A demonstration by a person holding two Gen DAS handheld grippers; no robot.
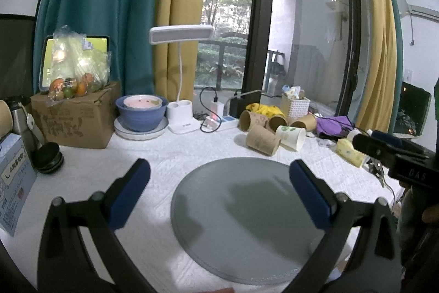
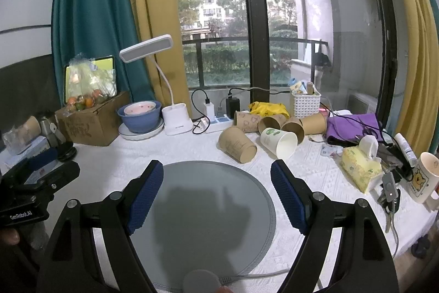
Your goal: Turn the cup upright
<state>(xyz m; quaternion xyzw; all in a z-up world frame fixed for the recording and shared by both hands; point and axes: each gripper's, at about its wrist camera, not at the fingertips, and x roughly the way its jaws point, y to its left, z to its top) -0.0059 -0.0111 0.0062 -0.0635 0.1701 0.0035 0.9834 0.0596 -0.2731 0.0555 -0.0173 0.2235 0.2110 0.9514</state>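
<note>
Several paper cups lie on their sides behind a round grey mat [image 1: 241,224] [image 2: 203,210]. A white cup with green print [image 1: 290,137] [image 2: 278,142] points its mouth toward me. A brown cup [image 1: 262,140] [image 2: 237,144] lies just left of it, and more brown cups [image 1: 277,121] [image 2: 279,124] lie behind. My left gripper [image 1: 219,169] is open and empty above the mat. My right gripper [image 2: 216,169] is open and empty above the mat too, and also shows at the right edge of the left wrist view [image 1: 389,153].
A blue bowl [image 1: 141,113] [image 2: 141,116] on a plate, a white desk lamp [image 1: 181,117] [image 2: 175,120], a power strip [image 1: 216,121] and a cardboard box [image 1: 76,117] stand at the back left. A tissue pack [image 2: 359,164], keys, a mug [image 2: 424,177] and purple cloth [image 2: 354,125] lie right.
</note>
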